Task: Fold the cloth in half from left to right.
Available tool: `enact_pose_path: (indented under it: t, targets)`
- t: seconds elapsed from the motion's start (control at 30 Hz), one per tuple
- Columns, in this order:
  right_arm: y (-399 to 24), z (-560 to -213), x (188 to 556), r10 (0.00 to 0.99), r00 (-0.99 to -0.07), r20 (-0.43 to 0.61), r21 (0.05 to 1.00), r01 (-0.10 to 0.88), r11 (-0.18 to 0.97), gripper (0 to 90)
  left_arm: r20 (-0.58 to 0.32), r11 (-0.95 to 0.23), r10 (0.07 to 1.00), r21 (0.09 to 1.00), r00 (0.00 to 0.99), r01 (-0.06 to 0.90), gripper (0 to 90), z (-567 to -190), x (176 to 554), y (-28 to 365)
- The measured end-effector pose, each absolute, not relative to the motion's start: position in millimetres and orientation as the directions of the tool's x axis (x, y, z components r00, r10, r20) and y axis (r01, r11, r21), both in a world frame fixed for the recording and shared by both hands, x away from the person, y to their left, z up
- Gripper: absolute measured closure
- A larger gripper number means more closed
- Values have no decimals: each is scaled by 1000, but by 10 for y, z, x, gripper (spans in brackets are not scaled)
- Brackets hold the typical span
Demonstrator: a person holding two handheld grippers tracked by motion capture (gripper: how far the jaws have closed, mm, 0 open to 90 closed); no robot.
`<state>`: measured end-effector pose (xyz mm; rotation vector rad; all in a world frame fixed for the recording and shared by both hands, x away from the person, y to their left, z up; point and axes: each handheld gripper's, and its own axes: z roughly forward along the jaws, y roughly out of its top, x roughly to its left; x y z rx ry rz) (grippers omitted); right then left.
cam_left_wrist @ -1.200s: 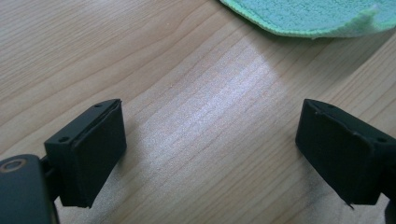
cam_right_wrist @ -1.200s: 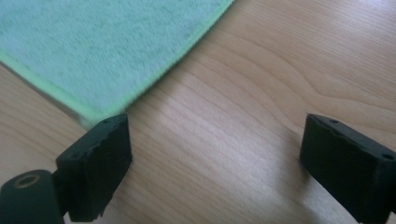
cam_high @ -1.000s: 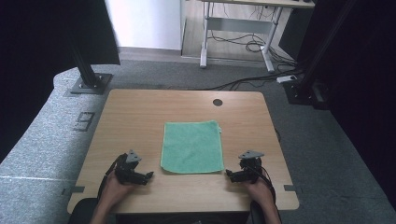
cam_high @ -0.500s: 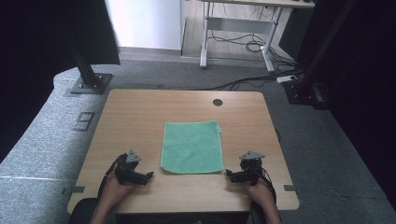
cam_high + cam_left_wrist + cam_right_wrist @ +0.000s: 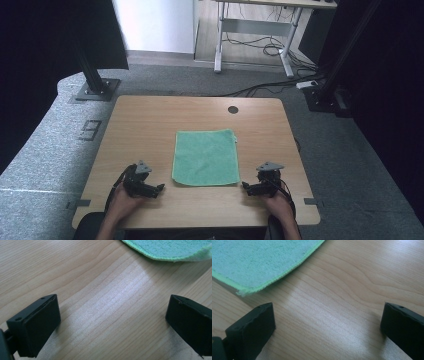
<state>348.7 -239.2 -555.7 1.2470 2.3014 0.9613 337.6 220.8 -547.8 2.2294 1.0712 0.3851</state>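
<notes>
One green cloth (image 5: 206, 157), flat at the middle of the wooden table (image 5: 150, 125), nothing on it. Left gripper (image 5: 159, 188) just off its near left corner, right gripper (image 5: 245, 186) just off its near right corner; both with jaws spread wide, holding nothing, bare wood between. Round cable hole (image 5: 233, 109) beyond the cloth.

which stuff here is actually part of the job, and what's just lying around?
In play:
- flat green microfibre cloth, spread mid-table
- left gripper, jaws open, near the cloth's near left corner
- right gripper, jaws open, near its near right corner

Just there:
- light wooden table with round cable hole
- white-legged desk and floor cables behind
</notes>
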Motion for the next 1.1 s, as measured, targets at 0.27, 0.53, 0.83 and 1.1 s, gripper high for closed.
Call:
enact_pose_path:
  t: [0.27, 0.53, 0.83, 1.1]
  targets:
    - [-2445, -5405, 3465, 839, -541, 67, 745, 586, 319, 22, -26, -465, 773, 656, 634, 595, 0, -5369, 3498, 2232]
    - [-2321, -5182, 3505, 828, -552, 95, 776, 563, 286, 24, -2, -441, 784, 704, 621, 557, 0, -5156, 3800, 2144]
    - [-2082, -5261, 3671, 840, -539, 65, 726, 603, 330, 61, 14, -448, 788, 699, 615, 557, 0, -5293, 4176, 1868]
    - [-1996, -5441, 3665, 840, -543, -11, 673, 617, 408, 78, 47, -465, 800, 679, 597, 569, 0, -5476, 4156, 1829]
